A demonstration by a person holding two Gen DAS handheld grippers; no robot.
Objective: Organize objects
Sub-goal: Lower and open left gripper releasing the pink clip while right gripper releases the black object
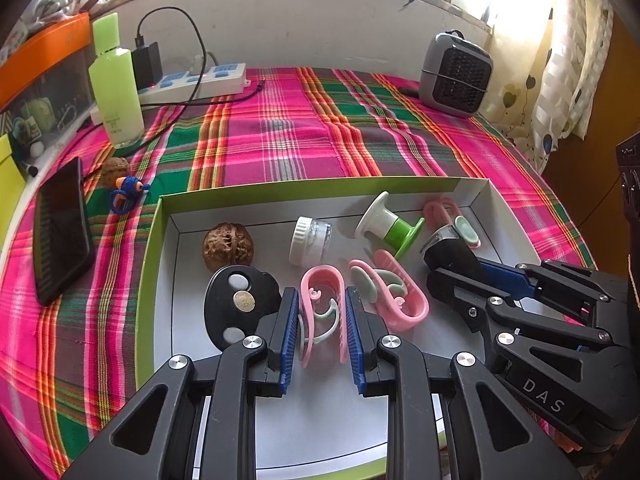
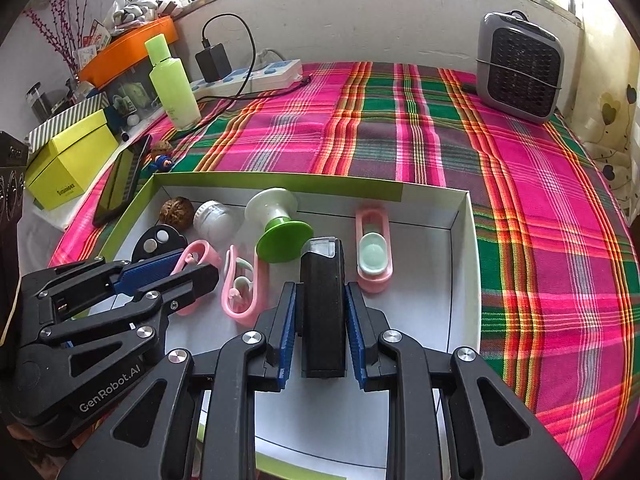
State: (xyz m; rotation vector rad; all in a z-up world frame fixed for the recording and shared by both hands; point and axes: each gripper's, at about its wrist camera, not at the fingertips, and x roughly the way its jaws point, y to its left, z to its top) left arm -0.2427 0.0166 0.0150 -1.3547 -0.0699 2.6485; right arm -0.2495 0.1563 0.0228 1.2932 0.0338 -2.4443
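Legible markings: "DAS" in white on the right gripper (image 1: 454, 240) body; "GenRobot.AI" in white on the left gripper (image 2: 200, 266) body. Print on yellow-green box (image 2: 66, 164) and green bottle (image 2: 174, 84) too small to read.

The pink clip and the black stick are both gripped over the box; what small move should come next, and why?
Probably lift both straight up: the left gripper pinches the pink clip, the right gripper the black stick, low inside the crowded box.

1. The left hand-held gripper (image 1: 322, 320) hides the near end of the pink clip (image 1: 322, 292).
2. The black case (image 2: 323, 308) covers the box floor behind it.
3. Bottle (image 1: 116, 92) label: too small to read.
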